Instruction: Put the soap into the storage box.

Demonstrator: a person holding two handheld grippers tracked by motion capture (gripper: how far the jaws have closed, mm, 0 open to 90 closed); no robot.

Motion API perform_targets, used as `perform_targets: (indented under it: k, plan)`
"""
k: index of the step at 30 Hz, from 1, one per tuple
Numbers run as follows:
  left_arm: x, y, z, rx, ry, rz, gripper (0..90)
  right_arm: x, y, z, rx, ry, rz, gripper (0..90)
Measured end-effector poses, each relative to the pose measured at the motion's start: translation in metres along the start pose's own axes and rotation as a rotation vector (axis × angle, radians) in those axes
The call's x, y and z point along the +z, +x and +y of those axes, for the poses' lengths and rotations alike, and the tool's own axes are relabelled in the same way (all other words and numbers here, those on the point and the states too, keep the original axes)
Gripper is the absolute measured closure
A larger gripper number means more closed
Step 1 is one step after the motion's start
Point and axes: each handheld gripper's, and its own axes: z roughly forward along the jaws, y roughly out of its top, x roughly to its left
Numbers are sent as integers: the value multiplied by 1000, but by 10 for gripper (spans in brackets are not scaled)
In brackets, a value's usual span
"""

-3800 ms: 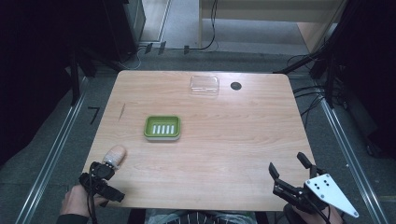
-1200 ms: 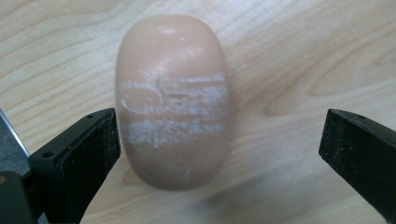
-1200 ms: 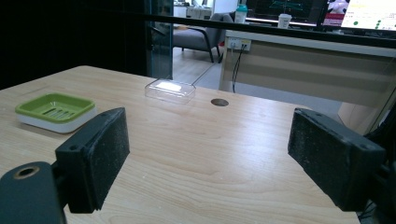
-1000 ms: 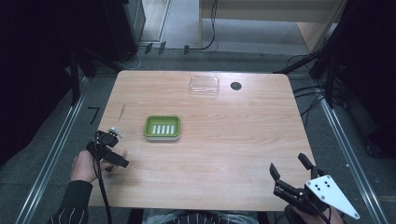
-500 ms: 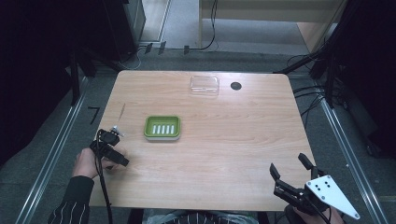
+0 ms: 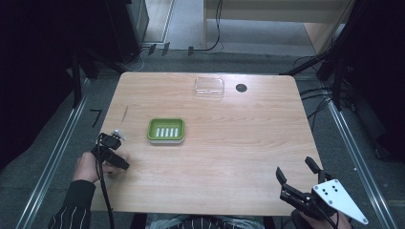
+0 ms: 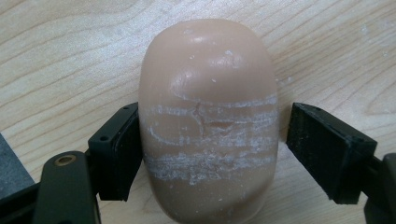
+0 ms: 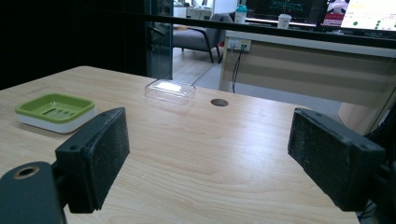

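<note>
Your left gripper (image 7: 208, 154) has just been closing its fingers (image 7: 116, 154) around the tan soap bar (image 7: 208, 126) on the worktop (image 6: 229, 143) — one touches, one stands just off. Right of it sits the green dish (image 6: 165, 130); your right gripper (image 6: 300, 175) hangs wide — nothing between.

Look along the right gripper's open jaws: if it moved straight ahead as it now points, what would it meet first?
Probably nothing at first: the right gripper points over bare table. The clear plastic lid lies farthest along that line, slightly left; depth is uncertain.
</note>
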Motion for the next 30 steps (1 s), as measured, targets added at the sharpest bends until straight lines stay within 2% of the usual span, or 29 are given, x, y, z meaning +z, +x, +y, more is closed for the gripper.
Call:
perform_targets:
  k: [4,6,12,16,23,30]
  plan:
    - [-2,0,-1,-2,-15,0,263,0,0,0,0,0,1,133]
    - [-3,1,-3,2,-29,0,327,0,0,0,1,-1,1,133]
    - [-3,0,-4,6,-36,-5,332,0,0,0,1,-1,2,132]
    - [-3,-1,-4,35,-34,-10,333,0,0,0,0,-2,1,132]
    - [-4,-2,-5,53,-28,-16,334,0,0,0,1,-3,1,132]
    - [-8,-6,-6,76,-31,-3,334,0,0,0,2,-3,3,132]
